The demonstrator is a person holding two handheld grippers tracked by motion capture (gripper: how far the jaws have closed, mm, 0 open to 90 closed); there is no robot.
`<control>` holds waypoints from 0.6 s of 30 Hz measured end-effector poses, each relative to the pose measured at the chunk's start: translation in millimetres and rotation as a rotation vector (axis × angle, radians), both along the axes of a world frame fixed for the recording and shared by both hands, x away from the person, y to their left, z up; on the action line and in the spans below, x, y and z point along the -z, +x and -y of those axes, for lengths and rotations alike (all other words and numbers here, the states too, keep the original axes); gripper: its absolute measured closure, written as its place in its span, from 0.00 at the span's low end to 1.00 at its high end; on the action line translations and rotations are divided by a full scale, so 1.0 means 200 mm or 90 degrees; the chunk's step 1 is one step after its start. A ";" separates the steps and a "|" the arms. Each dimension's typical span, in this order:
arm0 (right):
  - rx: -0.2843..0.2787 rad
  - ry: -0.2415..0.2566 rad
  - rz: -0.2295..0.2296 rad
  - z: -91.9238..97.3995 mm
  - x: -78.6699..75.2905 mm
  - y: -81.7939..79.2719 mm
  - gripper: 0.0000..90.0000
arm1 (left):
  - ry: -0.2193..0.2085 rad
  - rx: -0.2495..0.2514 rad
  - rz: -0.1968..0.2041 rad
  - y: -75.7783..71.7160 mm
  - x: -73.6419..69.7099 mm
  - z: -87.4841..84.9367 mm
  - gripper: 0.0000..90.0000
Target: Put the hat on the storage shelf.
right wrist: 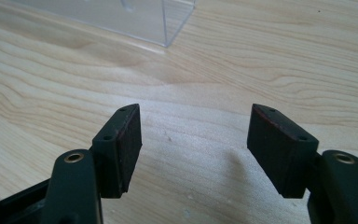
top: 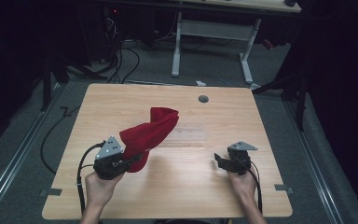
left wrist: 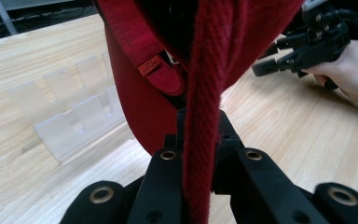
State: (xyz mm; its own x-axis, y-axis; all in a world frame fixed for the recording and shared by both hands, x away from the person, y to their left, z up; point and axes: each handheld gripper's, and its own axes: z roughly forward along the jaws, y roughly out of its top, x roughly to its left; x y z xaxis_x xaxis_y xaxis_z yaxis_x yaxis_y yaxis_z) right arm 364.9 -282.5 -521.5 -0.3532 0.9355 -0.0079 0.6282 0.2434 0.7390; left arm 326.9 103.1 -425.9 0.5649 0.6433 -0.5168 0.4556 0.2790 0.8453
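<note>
Pinching a thick twilled edge of the red cap (left wrist: 200, 121), the left gripper (top: 135, 160) has its jaws closed tight on the fabric, which runs up between them in the left gripper view and spreads into the cap's body, where a small orange tag (left wrist: 149, 66) sits on a red strap. From above, the cap (top: 149, 133) rises from that grip toward one o'clock, lifted clear of the wooden table (top: 200, 186). Behind the jaws, the gripper's black body and grey three-cornered plate (top: 109, 148) tilt toward one o'clock, and the left hand (top: 100, 186) wraps the handle, the forearm coming in from six o'clock.

The right gripper (right wrist: 193, 144) has its jaws standing wide apart with nothing between them, bare wood showing in the gap; its dark pads (right wrist: 131, 140) face each other just above the tabletop. In the high view this gripper (top: 218, 159) points toward nine o'clock, held low over the table, the right hand (top: 242, 179) behind it and its forearm running to five o'clock. A clear plastic holder (right wrist: 135, 18) lies on the table at twelve o'clock of the right jaws, well apart from them.
</note>
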 end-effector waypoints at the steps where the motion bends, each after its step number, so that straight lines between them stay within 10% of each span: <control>1: -0.002 -0.008 -0.001 0.00 0.01 0.00 0.39 | -0.001 -0.002 0.001 0.01 0.00 -0.01 0.95; 18: -0.004 -0.014 -0.012 -0.01 0.05 0.00 0.36 | -0.064 -0.049 0.004 0.16 -0.10 -0.09 0.94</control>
State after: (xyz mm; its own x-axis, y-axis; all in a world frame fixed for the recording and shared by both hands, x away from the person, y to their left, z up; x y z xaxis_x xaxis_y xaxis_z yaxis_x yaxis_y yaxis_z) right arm 365.9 -281.4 -531.1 -0.3596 0.9329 -0.0214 0.6400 0.2632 0.7218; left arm 359.8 120.3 -406.2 0.5193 0.6301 -0.5773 0.4239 0.3966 0.8142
